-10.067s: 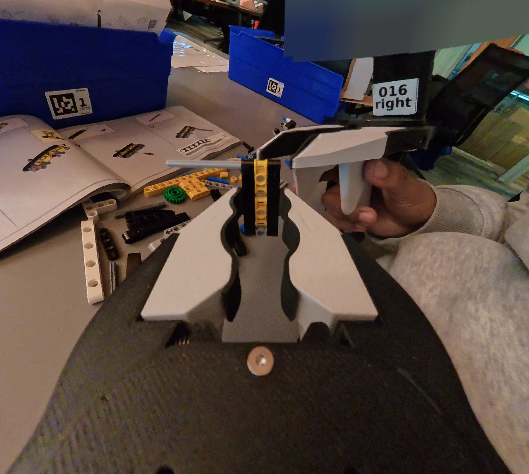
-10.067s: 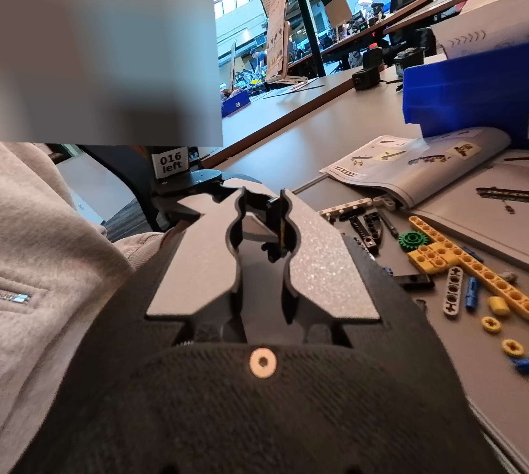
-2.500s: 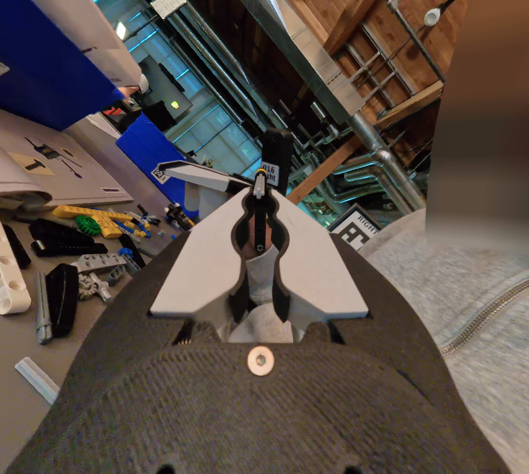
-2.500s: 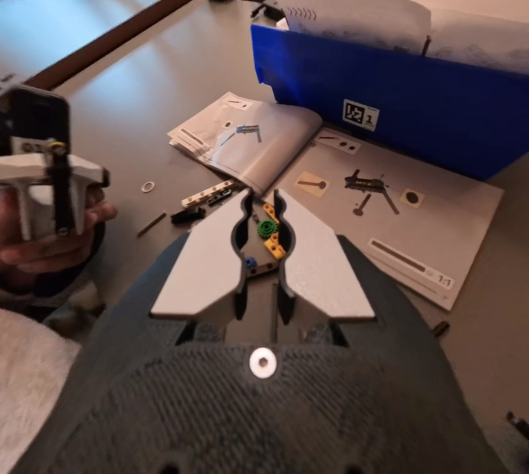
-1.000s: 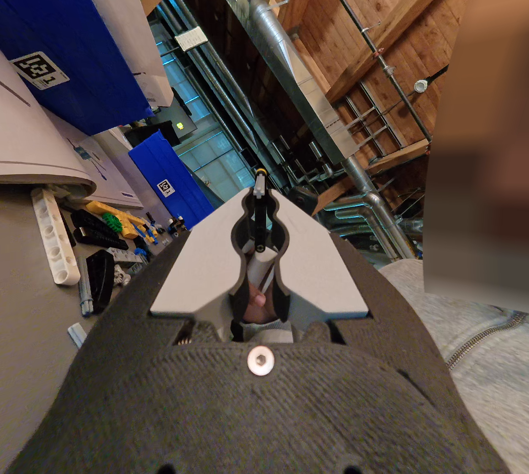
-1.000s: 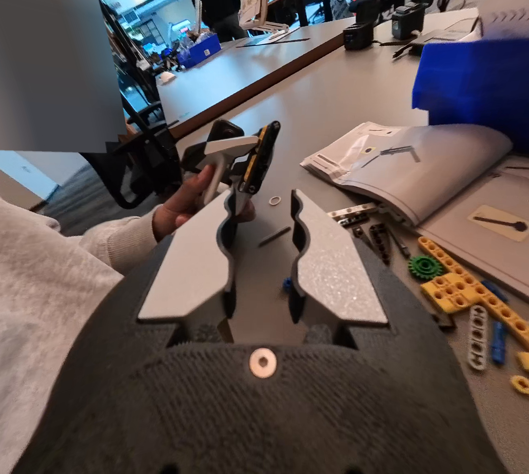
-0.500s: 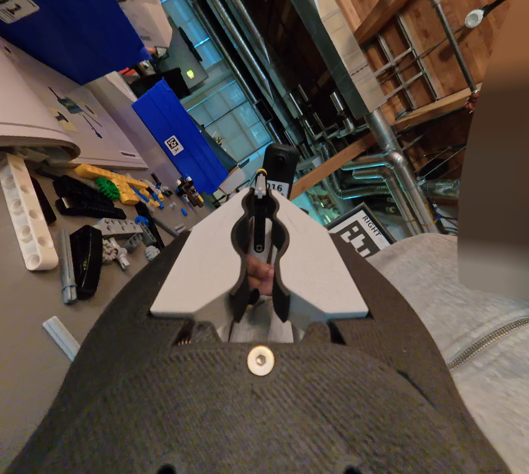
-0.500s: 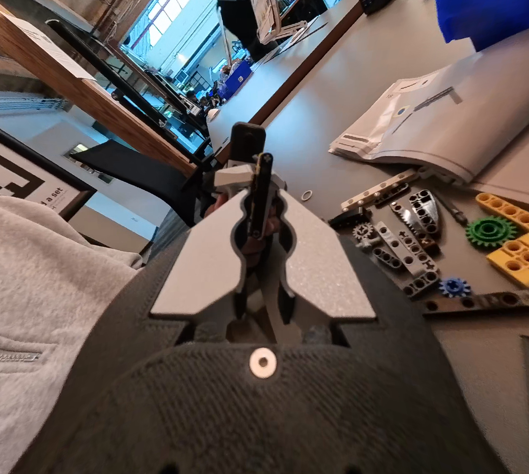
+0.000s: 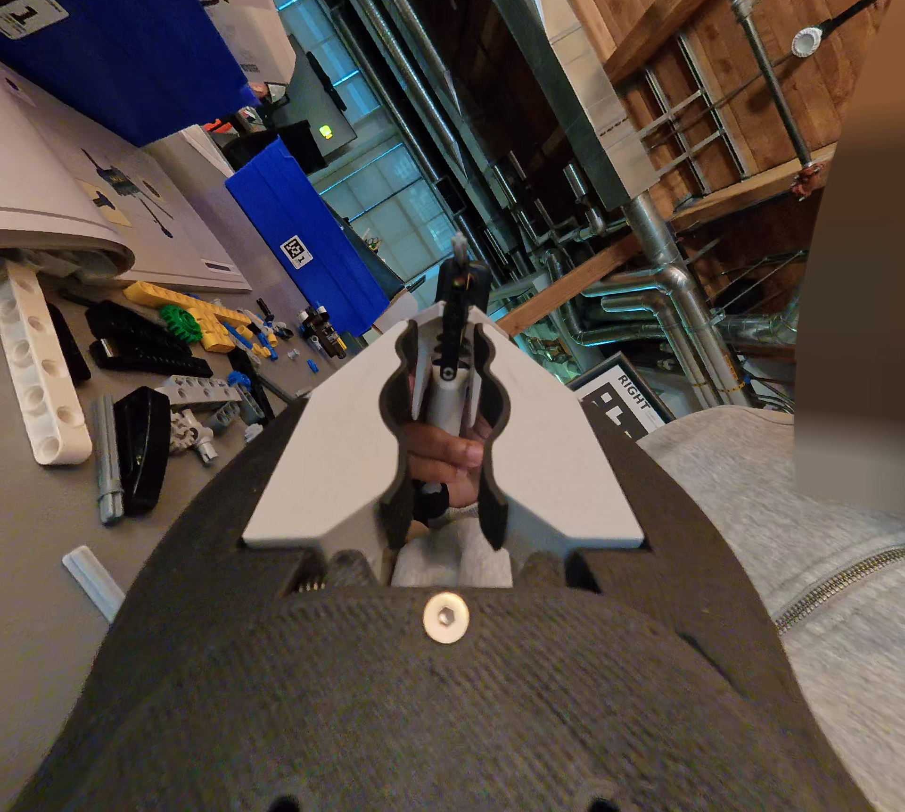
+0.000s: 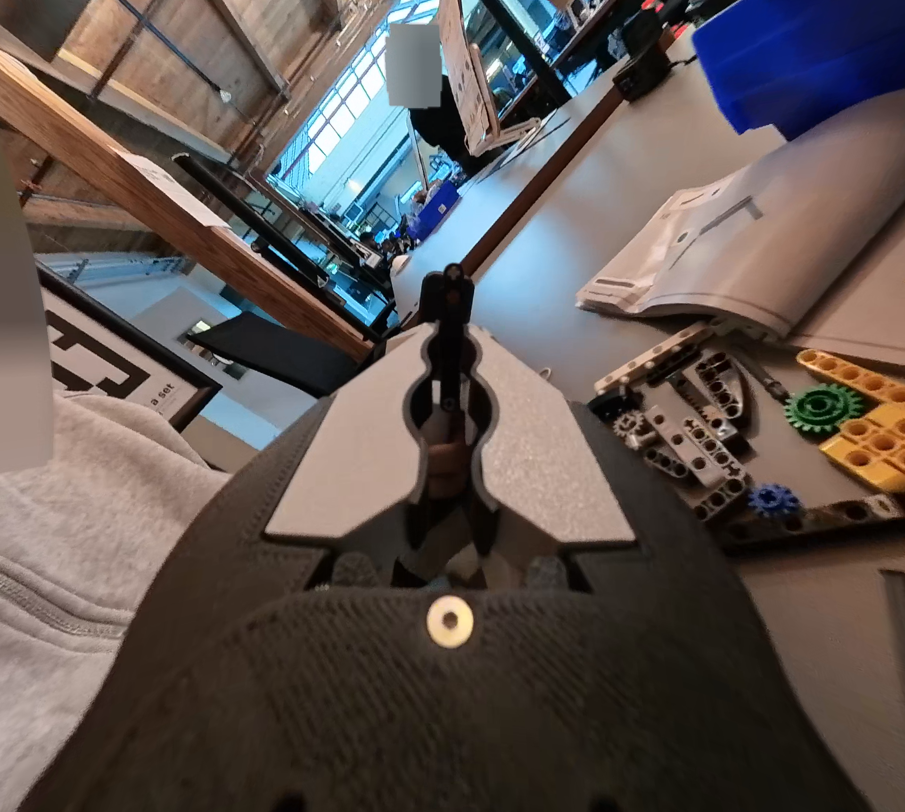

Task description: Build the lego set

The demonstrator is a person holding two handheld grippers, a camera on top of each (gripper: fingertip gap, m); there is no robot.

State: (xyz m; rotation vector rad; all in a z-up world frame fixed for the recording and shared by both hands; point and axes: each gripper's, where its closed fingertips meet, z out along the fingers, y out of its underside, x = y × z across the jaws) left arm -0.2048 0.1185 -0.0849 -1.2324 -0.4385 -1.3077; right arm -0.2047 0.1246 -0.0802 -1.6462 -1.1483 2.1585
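Likely light, stiff and slick: a thin stack of black plastic beams (image 9: pixel 453 323) with a sliver of yellow between them and a grey pin poking out at the far end, seen edge-on and held up in the air above the near edge of the tabletop (image 9: pixel 44 558), not resting on anything. Best gripped across the flat faces, near the middle of the stack, since a pinch at one end would probably let it pivot; pressed joints could pop apart under a twist, so steady squeeze rather than force. Clamped from one side by the left gripper (image 9: pixel 443 338), fingers (image 9: pixel 343 435) drawn in until only the stack's thickness keeps them apart. Met head-on by the right gripper (image 10: pixel 448 342), its fingers (image 10: pixel 534 450) likewise narrowed around the same black strip, though whether actually pressing or just closing in cannot be told for sure. Behind the stack, a hand (image 9: pixel 443 460) wrapped round the opposite handle. Farther out along the tabletop, loose pieces: a green gear (image 10: pixel 822 406), yellow beams (image 10: pixel 871 435), a small blue gear (image 10: pixel 774 499), a long white beam (image 9: pixel 34 372), an open instruction booklet (image 10: pixel 734 259), and blue bins (image 9: pixel 112 29) toward the far edge.
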